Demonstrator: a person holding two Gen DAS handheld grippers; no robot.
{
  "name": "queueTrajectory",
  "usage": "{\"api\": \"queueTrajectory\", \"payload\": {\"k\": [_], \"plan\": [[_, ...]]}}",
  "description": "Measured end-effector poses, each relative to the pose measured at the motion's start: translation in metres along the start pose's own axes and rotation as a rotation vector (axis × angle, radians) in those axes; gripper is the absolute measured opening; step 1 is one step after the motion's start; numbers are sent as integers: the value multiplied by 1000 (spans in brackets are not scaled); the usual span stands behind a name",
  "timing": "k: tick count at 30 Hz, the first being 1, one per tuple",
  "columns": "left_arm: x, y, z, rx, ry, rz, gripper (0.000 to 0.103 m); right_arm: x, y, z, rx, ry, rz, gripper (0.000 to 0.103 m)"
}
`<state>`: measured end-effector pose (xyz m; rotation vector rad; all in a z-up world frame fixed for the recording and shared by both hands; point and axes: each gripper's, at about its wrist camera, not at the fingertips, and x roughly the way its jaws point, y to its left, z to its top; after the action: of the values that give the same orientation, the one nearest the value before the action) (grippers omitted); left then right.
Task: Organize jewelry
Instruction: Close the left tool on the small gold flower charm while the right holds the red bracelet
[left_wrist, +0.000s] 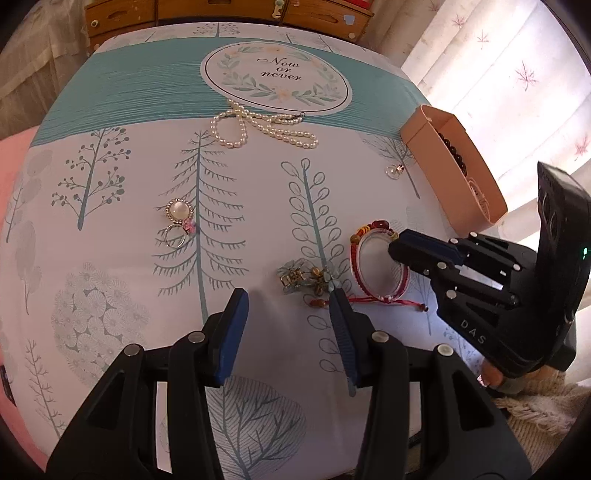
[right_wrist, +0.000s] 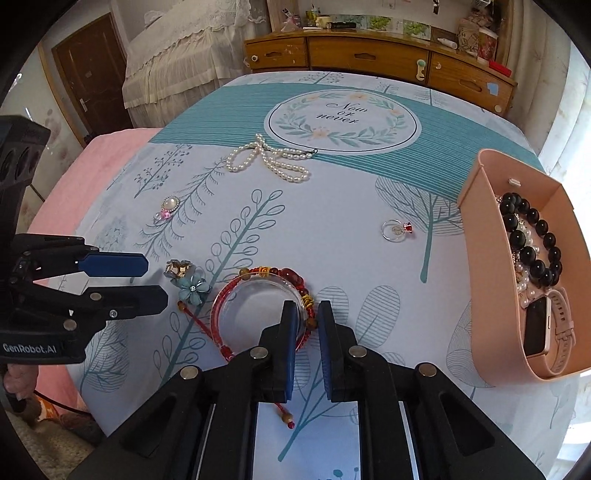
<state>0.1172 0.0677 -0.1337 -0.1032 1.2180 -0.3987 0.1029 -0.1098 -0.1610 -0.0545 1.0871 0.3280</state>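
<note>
Jewelry lies scattered on the tree-print bedspread (right_wrist: 369, 258); piece in hand is the red cord bracelet (right_wrist: 258, 295) with amber and red beads, lying together with a clear bangle near the front edge, centre-right. Right gripper (right_wrist: 306, 314) has its jaws narrowed to a small gap straddling the beaded side of the bracelet's rim; pads look at or just shy of contact, so a firm hold can't be confirmed. Left gripper (left_wrist: 288, 299) is wide open, holding nothing, hovering just beside the blue flower hair clip (right_wrist: 192, 286), which sits touching the bracelet's tail cord. Pink organizer box (right_wrist: 476, 266) sits at the right edge, already holding a black bead bracelet (right_wrist: 535, 236), small pearls and a pink smartwatch (right_wrist: 543, 332). Still out: pearl necklace (right_wrist: 273, 158) near the printed wreath toward the far edge, pearl ring (right_wrist: 168, 208) left of centre, red-stone ring (right_wrist: 397, 229) near the box. Handling judgement: bracelet is light; the cord is soft and will sag and trail its knotted tail, beads are hard and round so pads may slip off them. Better pinch across cord and bangle rim together. Clear bangle looks stiff, smooth, possibly brittle; it may drop away if only the cord is caught. Tail could snag the hair clip on lift.
</note>
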Motion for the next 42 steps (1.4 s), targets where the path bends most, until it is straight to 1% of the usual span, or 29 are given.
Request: {"api": "queueTrajectory", "payload": {"k": [4, 6, 9, 12, 17, 19, 21, 23, 27, 28, 31, 38, 42], "plan": [[-2, 12, 6, -109, -13, -19, 42, -1, 0, -1, -4, -9, 4, 12], [0, 19, 10, -173, -3, -35, 42, -1, 0, -2, -3, -13, 7, 12], [4, 24, 15, -228, 18, -47, 42, -1, -1, -2, -1, -19, 15, 12], [8, 21, 18, -241, 32, -36, 42, -1, -2, -3, 0, -24, 23, 12], [14, 8, 23, -227, 61, 4, 42, -2, -4, -5, 5, -30, 37, 12], [19, 4, 25, -227, 74, 29, 40, -3, -5, -5, 9, -32, 45, 12], [20, 2, 27, -230, 74, 31, 39, -3, -5, -5, 10, -34, 48, 12], [21, -1, 28, -222, 71, 49, 37, -3, -6, -6, 10, -36, 51, 12], [20, -8, 30, -209, 72, 60, 22, -4, -9, -8, 18, -39, 64, 12], [20, -8, 29, -210, 74, 61, 21, -5, -10, -8, 20, -40, 67, 12], [19, -3, 27, -243, 76, 38, 21, -5, -11, -9, 21, -40, 71, 12], [20, 19, 22, -359, 110, -61, 21, -5, -12, -9, 29, -37, 68, 12], [21, 29, 24, -407, 127, -85, 21, -6, -12, -10, 37, -35, 62, 12]]}}
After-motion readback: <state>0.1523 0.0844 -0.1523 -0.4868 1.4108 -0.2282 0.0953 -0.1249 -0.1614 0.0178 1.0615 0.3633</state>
